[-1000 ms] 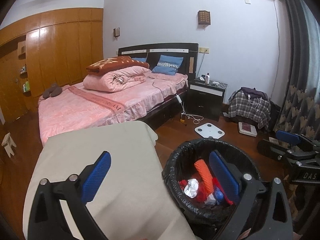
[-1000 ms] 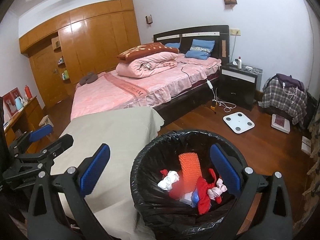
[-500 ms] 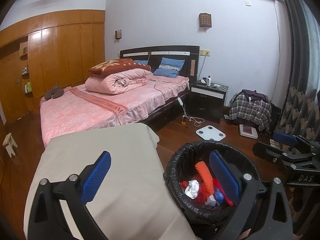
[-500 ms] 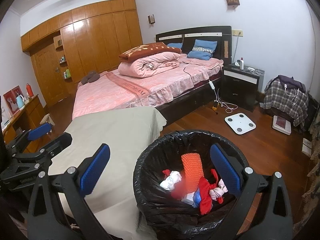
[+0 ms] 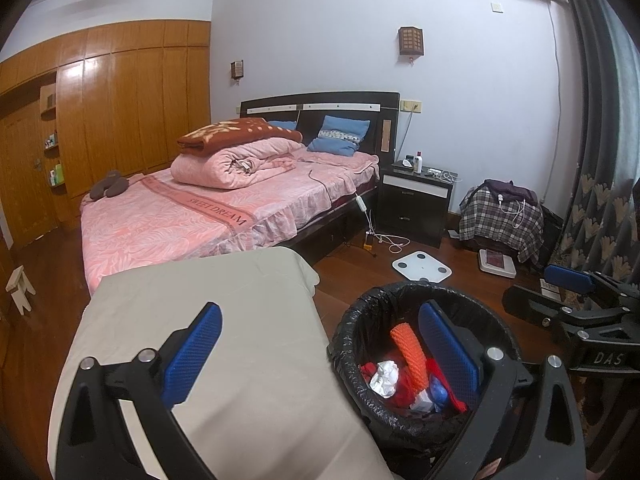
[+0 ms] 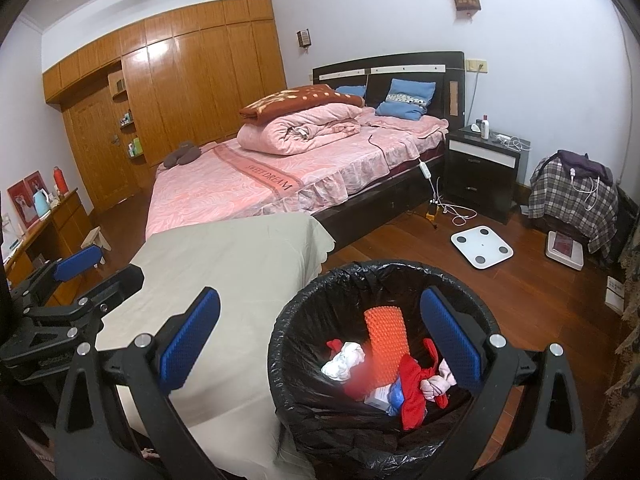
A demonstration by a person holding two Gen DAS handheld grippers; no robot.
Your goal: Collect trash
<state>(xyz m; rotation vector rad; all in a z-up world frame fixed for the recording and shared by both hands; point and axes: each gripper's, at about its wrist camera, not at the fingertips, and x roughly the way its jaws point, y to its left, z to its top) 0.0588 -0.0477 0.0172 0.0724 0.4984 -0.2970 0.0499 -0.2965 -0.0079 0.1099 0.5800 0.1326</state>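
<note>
your left hand-held gripper (image 5: 316,344) hangs released with nothing between its blue pads, and your right hand-held gripper (image 6: 320,328) is spread wide and empty too, above the trash bin (image 6: 400,276). the black-lined bin stands on the wood floor (image 6: 400,240) just beside the counter (image 6: 240,256) under its beige cloth. inside it lie the collected pieces: an orange foam sleeve (image 6: 386,330), a crumpled white wad (image 6: 344,362), red scraps (image 6: 412,380) and a small blue and white packet (image 6: 386,394). the cloth shows no trash on the part you can see, so i judge the dropping step done and the task near its end. your next move calls for a look over the counter and floor for anything missed before you reach again. farther off stand the pink bed (image 6: 280,176), the nightstand (image 6: 482,168) and a white scale (image 6: 482,246) on the floor. against a second ago, both views sit a little higher and farther back from the bin; its contents lie unchanged.
</note>
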